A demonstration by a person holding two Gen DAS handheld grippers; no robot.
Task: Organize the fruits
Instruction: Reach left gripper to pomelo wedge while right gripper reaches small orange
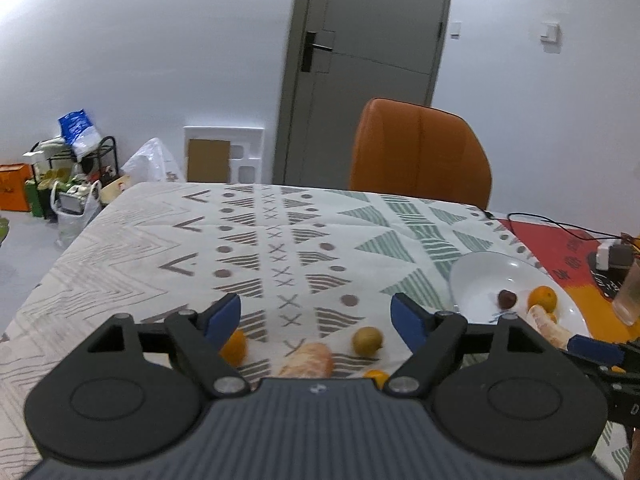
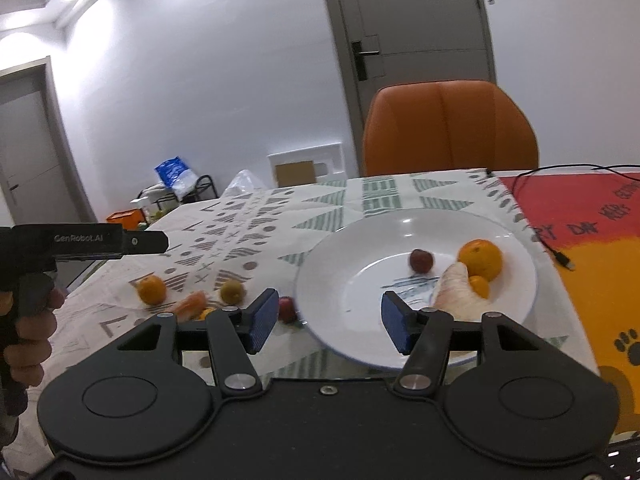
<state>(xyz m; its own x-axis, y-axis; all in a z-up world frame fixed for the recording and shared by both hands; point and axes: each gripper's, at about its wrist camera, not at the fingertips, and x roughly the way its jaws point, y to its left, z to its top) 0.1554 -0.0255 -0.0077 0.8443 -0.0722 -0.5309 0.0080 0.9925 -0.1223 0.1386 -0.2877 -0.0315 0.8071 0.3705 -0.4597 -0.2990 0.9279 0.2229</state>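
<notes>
A white plate (image 2: 348, 280) holds a large orange (image 2: 480, 258), a small orange (image 2: 479, 286), a dark red fruit (image 2: 421, 260) and a pale peeled piece (image 2: 456, 292). My right gripper (image 2: 328, 320) is open and empty over the plate's near-left rim. On the cloth left of the plate lie an orange (image 2: 152, 290), a green fruit (image 2: 232, 291), a pinkish peeled piece (image 2: 192, 304) and a small red fruit (image 2: 287, 309). My left gripper (image 1: 316, 316) is open and empty above the orange (image 1: 236, 346), the peeled piece (image 1: 310, 362) and the green fruit (image 1: 367, 341). The plate (image 1: 480, 276) is at its right.
An orange chair (image 2: 448, 128) stands behind the table. A black cable (image 2: 560, 258) lies on the red and orange mat (image 2: 580, 216) at the right. A glass (image 1: 630, 296) and a charger (image 1: 608, 256) stand at the far right. Clutter sits on the floor at the left.
</notes>
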